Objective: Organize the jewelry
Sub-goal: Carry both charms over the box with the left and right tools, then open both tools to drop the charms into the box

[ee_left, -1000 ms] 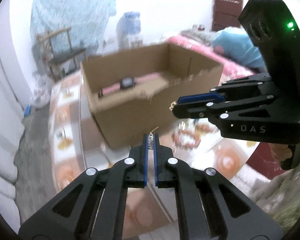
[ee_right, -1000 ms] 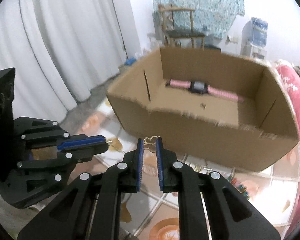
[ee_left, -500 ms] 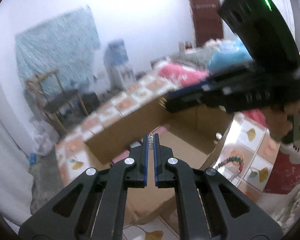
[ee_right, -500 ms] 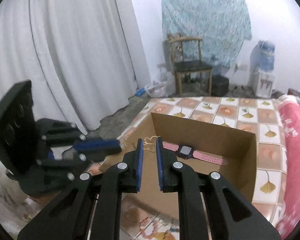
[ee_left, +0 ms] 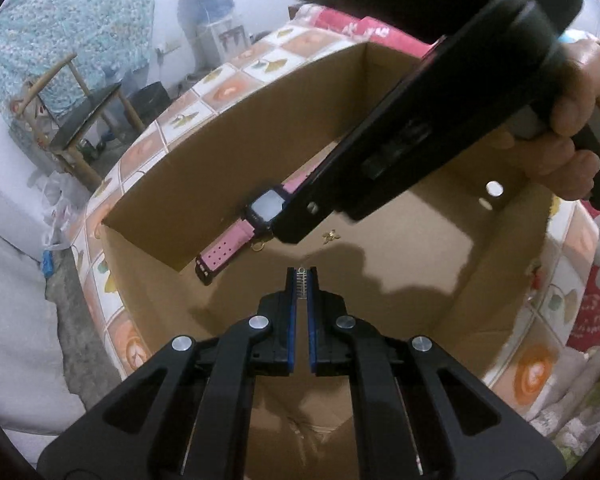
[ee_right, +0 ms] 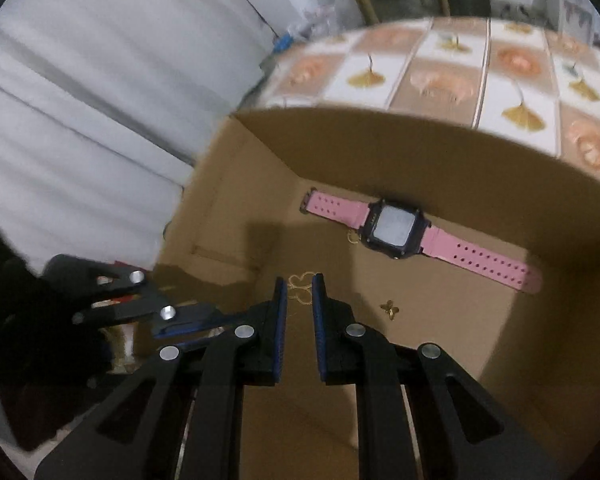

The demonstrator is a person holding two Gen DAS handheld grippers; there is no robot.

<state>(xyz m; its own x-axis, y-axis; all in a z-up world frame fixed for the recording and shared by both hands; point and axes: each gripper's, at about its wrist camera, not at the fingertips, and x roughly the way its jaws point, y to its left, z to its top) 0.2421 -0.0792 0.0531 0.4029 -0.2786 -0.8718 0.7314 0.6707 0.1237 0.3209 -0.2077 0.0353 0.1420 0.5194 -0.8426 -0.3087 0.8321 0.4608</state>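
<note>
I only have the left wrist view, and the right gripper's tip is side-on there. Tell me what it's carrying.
Observer: The right gripper is shut on a thin gold wire earring, held above the floor of the cardboard box.
Operator: That gripper also covers part of the watch for me. Describe the hidden part.
Observer: The pink watch lies flat along the far wall. Its second strap half runs out straight and whole, with a row of holes.
</note>
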